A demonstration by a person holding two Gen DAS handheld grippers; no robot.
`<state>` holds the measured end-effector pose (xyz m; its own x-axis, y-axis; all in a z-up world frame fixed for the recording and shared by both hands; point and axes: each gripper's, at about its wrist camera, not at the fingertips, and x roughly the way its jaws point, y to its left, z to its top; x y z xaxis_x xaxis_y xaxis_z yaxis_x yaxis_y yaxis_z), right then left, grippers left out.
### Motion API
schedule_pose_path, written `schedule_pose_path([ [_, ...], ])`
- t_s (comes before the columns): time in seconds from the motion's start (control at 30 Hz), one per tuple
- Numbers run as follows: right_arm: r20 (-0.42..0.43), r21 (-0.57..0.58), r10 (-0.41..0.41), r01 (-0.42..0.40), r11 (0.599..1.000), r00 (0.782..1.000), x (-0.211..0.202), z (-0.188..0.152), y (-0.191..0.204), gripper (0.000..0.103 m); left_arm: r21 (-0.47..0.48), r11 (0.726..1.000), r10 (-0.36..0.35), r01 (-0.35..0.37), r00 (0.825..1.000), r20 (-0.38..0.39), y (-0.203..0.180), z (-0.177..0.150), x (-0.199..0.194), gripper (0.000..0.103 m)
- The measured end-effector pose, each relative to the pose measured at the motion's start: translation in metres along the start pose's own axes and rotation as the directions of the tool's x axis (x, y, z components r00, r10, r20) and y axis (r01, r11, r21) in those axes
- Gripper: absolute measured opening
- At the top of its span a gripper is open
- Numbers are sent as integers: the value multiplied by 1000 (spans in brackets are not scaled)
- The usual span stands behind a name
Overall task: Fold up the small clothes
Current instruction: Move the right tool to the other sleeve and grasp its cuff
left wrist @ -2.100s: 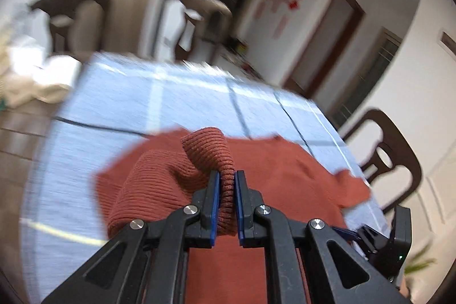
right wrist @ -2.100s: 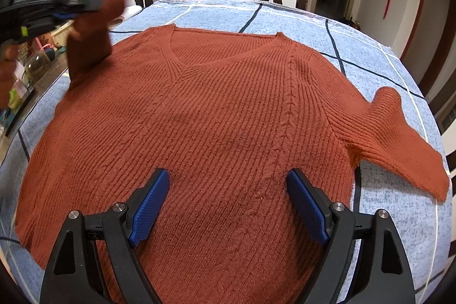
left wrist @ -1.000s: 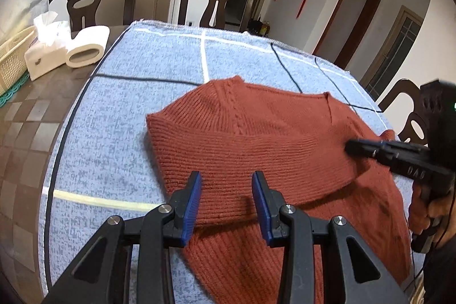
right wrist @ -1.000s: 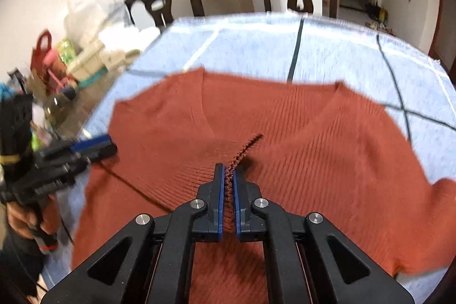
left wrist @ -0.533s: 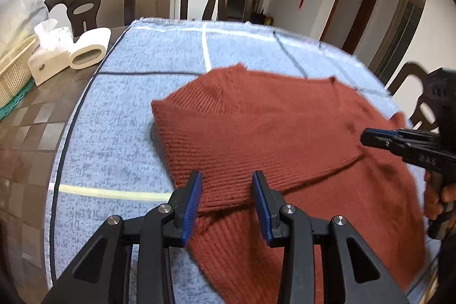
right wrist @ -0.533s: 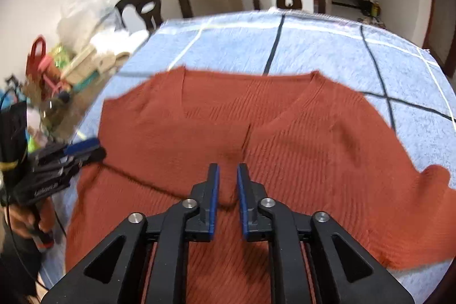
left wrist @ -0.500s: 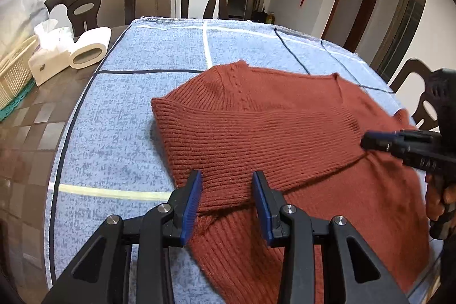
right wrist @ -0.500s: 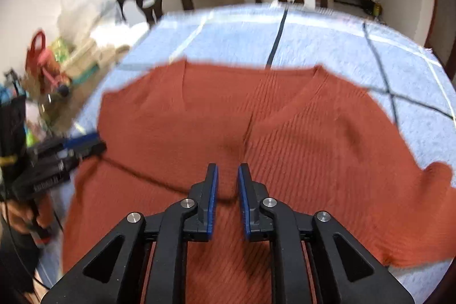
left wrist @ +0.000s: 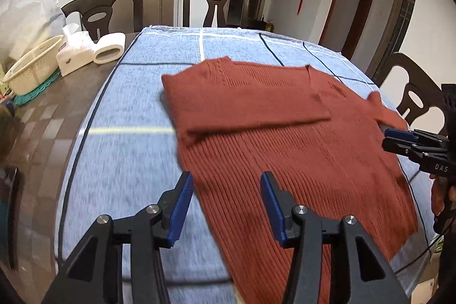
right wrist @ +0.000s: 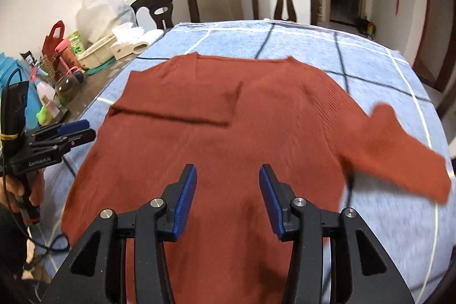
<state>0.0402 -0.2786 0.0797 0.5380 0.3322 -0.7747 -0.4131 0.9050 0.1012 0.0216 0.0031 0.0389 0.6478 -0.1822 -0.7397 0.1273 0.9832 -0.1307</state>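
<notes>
A rust-red knit sweater (left wrist: 285, 138) lies flat on the blue checked tablecloth (left wrist: 128, 110). Its left sleeve (right wrist: 182, 96) is folded across the chest; its right sleeve (right wrist: 399, 150) still stretches out to the side. My left gripper (left wrist: 225, 204) is open and empty above the sweater's left side edge. My right gripper (right wrist: 226, 190) is open and empty above the sweater's lower middle. Each gripper shows in the other's view, the left one (right wrist: 74, 130) at the sweater's left edge, the right one (left wrist: 399, 137) at its right side.
A tissue box and paper roll (left wrist: 94, 50), a woven basket (left wrist: 31, 67) and bottles and bags (right wrist: 59, 59) crowd the table's left end. Dark chairs (left wrist: 216, 4) stand at the far side and another chair (left wrist: 413, 93) at the right.
The left sleeve was let go and now lies folded over the chest. Both grippers have opened wider and drawn back from the sweater, the right one having released the cloth it pinched.
</notes>
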Motion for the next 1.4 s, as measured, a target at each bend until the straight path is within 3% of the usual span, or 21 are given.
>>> schedule_pose_path([
  [0.2,5,65,-61,60,996,998,-9,-20,-19,47,22,1000,2,-2,1000,1,-8,-1,-3,52],
  [0.53,32,230,-97,87,969,995,-20,-25,-64,52,59,998,-14,12,999,33,-28,20,3,52],
  [0.67,45,372,-126,100,923,991,-27,-30,-105,52,70,998,-8,6,1000,27,-34,30,20,52],
  [0.9,20,605,-218,162,780,976,-38,-44,-176,52,65,998,0,2,999,-41,-32,22,50,52],
  [1.03,41,654,-210,132,745,977,-38,-43,-192,52,68,998,1,1,999,-32,-32,15,51,53],
  [1.2,40,695,-274,170,698,961,-31,-34,-210,52,69,998,0,2,1000,-29,-34,13,51,55],
  [1.3,70,724,-289,150,673,955,-31,-34,-220,52,70,998,1,1,1000,-29,-34,13,51,55],
  [1.37,69,729,-294,152,667,953,-31,-33,-224,43,69,998,0,2,1000,-29,-34,13,51,56],
  [1.4,58,730,-294,161,665,954,-31,-33,-225,26,69,998,1,1,1000,-29,-34,13,51,56],
])
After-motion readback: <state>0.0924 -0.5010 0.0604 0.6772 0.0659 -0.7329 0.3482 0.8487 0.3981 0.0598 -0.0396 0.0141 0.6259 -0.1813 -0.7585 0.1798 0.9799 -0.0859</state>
